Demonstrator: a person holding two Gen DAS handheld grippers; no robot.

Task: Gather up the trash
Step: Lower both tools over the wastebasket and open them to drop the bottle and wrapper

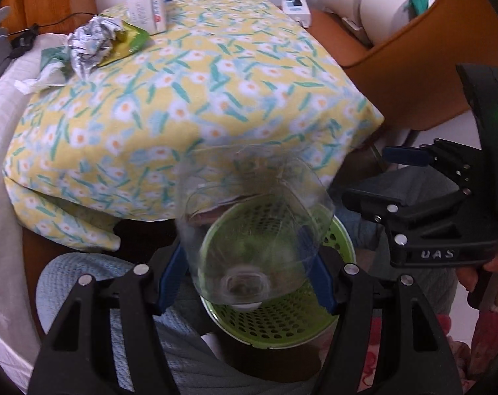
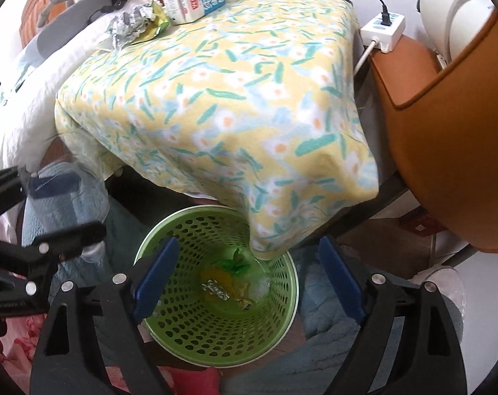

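My left gripper (image 1: 247, 276) is shut on a clear plastic cup (image 1: 249, 230), held over the green perforated trash basket (image 1: 282, 322). My right gripper (image 2: 249, 276) is open and empty above the same basket (image 2: 170, 312), which holds foil and yellow and green wrappers (image 2: 229, 283). The left gripper also shows at the left of the right wrist view (image 2: 35, 230). On the flowered yellow cloth (image 1: 196, 92) lie a crumpled foil and green wrapper (image 1: 97, 41) and a white milk carton (image 1: 148, 8); both show in the right wrist view, wrapper (image 2: 137, 23) and carton (image 2: 193, 0).
A white power strip (image 1: 295, 3) and a white appliance (image 1: 374, 0) sit on an orange-brown chair (image 1: 413, 65) at the right. White bedding (image 1: 5, 131) lies left. A blue towel (image 1: 84, 283) lies beside the basket.
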